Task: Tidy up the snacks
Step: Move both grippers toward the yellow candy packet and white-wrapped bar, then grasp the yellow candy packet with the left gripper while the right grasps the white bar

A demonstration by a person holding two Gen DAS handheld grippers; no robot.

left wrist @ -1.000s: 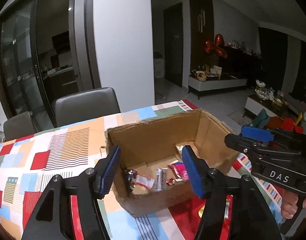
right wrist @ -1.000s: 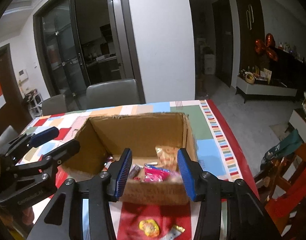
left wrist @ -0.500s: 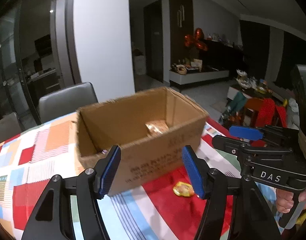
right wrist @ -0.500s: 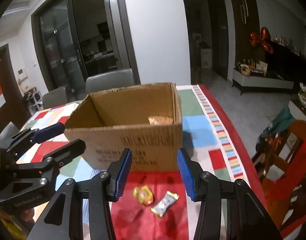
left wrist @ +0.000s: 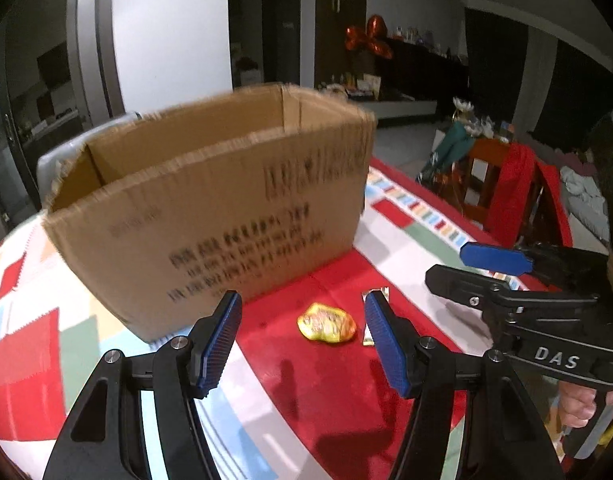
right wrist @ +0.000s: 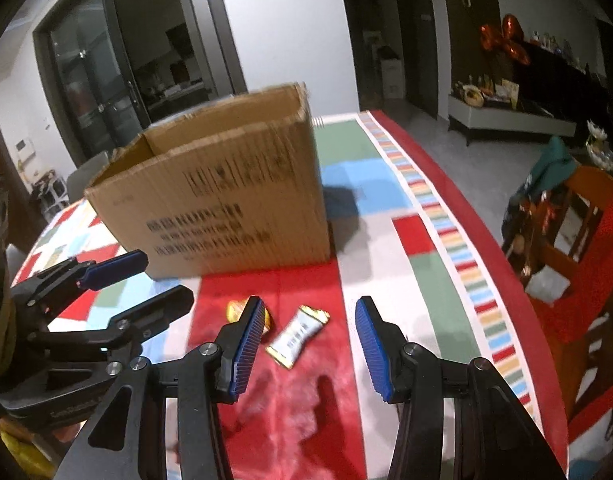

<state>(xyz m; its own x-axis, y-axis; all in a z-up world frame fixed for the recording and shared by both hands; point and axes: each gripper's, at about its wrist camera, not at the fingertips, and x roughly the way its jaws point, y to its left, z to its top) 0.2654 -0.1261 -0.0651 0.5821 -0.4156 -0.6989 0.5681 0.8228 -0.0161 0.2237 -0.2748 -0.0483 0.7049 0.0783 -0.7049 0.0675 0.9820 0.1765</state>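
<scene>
An open cardboard box [left wrist: 210, 208] stands on the patchwork tablecloth; it also shows in the right wrist view [right wrist: 226, 196]. Its contents are hidden by its near wall. In front of it on a red patch lie a yellow wrapped snack [left wrist: 326, 323] and a white and gold wrapped bar [right wrist: 297, 335]. My left gripper [left wrist: 302, 340] is open and empty, low over the table, with the yellow snack between its fingers. My right gripper [right wrist: 308, 348] is open and empty, with the bar between its fingers. The yellow snack [right wrist: 236, 309] is partly hidden behind my right gripper's left finger.
The table's right edge [right wrist: 502, 248] runs close by, with a wooden chair draped in red cloth [right wrist: 586, 224] beyond it. A grey chair [left wrist: 66, 148] stands behind the box. Each gripper shows beside the other in the opposite view.
Both grippers have dropped lower and closer to the table in front of the box. The two wrapped snacks now lie between the fingers. The box's inside is no longer visible.
</scene>
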